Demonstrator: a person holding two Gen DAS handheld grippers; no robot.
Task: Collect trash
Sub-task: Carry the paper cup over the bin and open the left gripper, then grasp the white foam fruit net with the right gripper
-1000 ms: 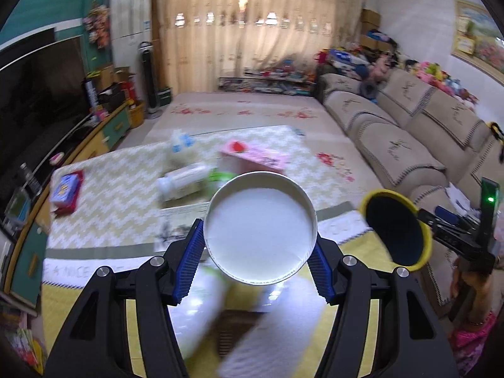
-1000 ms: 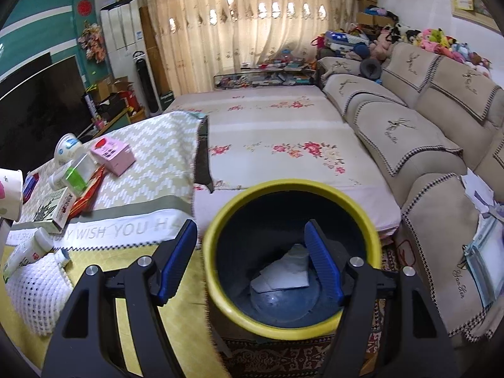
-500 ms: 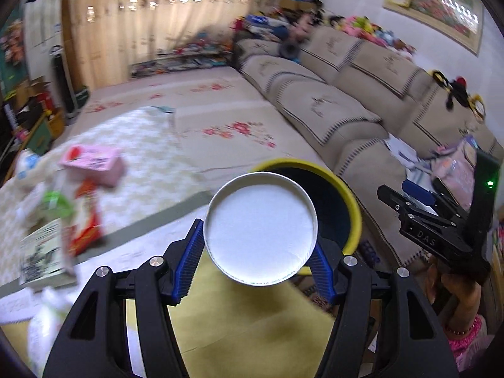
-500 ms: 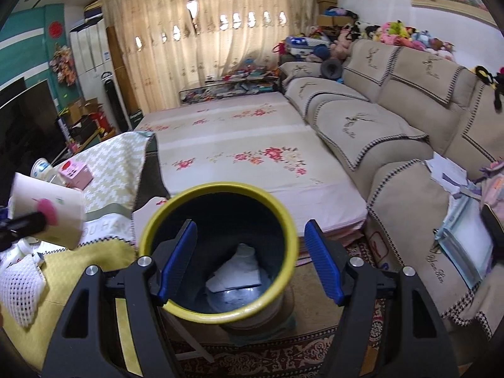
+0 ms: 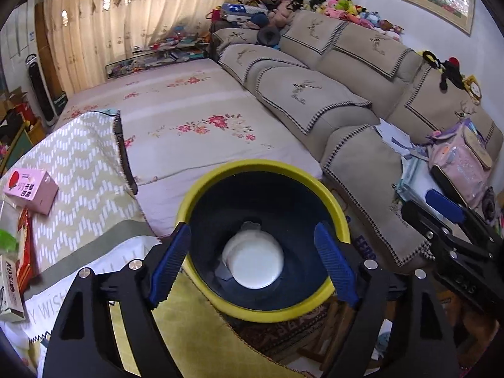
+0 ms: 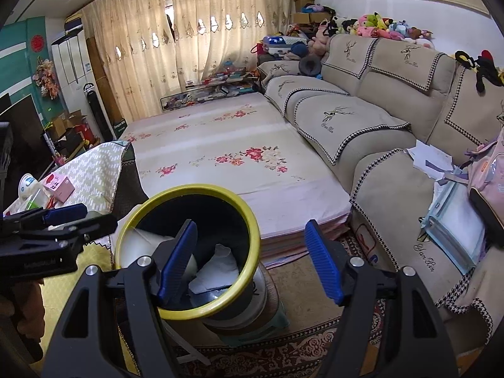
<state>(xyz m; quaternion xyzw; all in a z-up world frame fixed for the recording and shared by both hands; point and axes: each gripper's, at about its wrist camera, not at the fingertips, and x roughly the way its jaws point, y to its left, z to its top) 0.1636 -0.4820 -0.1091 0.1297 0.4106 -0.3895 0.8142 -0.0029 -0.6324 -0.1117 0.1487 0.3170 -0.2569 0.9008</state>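
Observation:
A dark bin with a yellow rim [image 5: 263, 165] stands beside the table. My left gripper [image 5: 252, 264] hangs right over its mouth, its jaws opening with nothing pressed between the blue pads. The white paper cup [image 5: 253, 260] lies loose inside the bin, bottom up, on crumpled paper. In the right wrist view the bin's rim [image 6: 201, 186] sits low and left, with the cup [image 6: 141, 245] and crumpled paper [image 6: 217, 267] inside. My right gripper [image 6: 250, 260] is open and empty, to the right of the bin, its left finger overlapping the rim in view. The left gripper [image 6: 53, 220] shows at the left edge.
The table [image 5: 78, 157] at left has a zigzag cloth with a pink box [image 5: 30, 189], a red packet and other packaging. A floral mat [image 6: 236, 145] lies behind the bin. The beige sofa [image 6: 378, 126] with papers and a pink bag fills the right. The bin rests on a stool over a patterned rug.
The left gripper swung the white cup from above the table to over the bin and let go; the cup now lies inside. The right gripper drifted right of the bin.

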